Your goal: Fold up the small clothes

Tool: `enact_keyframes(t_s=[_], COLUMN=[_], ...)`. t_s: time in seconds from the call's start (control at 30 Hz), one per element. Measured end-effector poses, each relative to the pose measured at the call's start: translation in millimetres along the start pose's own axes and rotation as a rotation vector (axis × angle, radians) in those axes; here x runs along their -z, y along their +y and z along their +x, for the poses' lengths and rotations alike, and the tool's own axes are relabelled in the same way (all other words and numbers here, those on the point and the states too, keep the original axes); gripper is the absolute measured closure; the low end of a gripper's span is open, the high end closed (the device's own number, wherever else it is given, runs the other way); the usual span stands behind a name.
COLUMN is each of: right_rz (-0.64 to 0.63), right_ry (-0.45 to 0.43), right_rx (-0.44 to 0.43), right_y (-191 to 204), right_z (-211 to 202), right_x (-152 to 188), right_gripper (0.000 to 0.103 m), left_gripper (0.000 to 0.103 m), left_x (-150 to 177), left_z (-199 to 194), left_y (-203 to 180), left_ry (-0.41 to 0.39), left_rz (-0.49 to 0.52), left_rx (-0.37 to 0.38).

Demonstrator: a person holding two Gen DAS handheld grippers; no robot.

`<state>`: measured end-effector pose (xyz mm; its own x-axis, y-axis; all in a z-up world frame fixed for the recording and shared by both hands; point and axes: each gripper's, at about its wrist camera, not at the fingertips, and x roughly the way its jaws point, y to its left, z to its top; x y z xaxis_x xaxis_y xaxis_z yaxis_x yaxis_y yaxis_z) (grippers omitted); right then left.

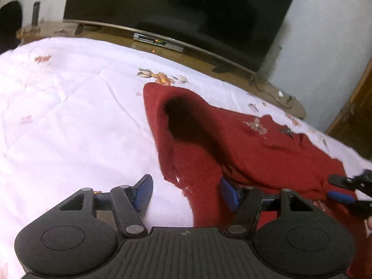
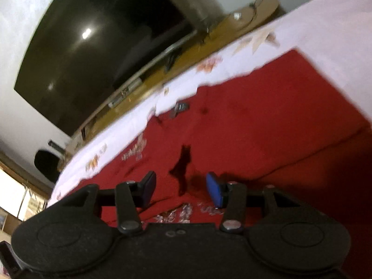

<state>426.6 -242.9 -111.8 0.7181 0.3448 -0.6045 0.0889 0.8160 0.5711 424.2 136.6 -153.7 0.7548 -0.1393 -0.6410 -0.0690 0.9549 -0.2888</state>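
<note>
The left tool (image 1: 186, 191) stood with its jaws apart over the near edge of the red garment (image 1: 244, 144), one pad on the bare bedsheet (image 1: 69, 116) side and the other tucked under a raised fold of cloth, pressing nothing that I could see. The right tool (image 2: 180, 187) also gaped, hanging over the flat red cloth with nothing between its pads.

The garment lay on the bed, toward the TV (image 1: 181, 9) end. It looked to me barely started: one portion humped up with a dark hollow, the rest spread out, no tidy stack yet. Most of the folding seemed left to do.

The left view showed that hump and the right tool's tips at the picture's edge. The right view showed instead a broad smooth stretch with a straight far edge and silvery decoration near the pads.
</note>
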Motion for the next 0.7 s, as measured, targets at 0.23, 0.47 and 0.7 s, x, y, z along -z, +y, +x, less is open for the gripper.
enact_keyframes(t_s=[0.23, 0.47, 0.7], right_rz=[-0.177, -0.361, -0.364], right_ry=[0.029, -0.208, -0.188], right_rx=[0.023, 0.109, 0.192], right_y=[29.9, 37.9, 1.6], right_z=[21.3, -43.9, -54.9], right_x=[3.5, -28.4, -48.1], right_gripper=[0.094, 0.095, 0.094], left_gripper=[0.038, 0.06, 0.075], left_x=[-4.0, -13.0, -16.6], left_z=[2.4, 5.8, 7.6], left_y=[-11.9, -14.1, -15.6], left_ry=[-0.001, 0.013, 0.022], left_rz=[0.085, 0.142, 0.166], left_rx=[-0.029, -0.052, -0.031])
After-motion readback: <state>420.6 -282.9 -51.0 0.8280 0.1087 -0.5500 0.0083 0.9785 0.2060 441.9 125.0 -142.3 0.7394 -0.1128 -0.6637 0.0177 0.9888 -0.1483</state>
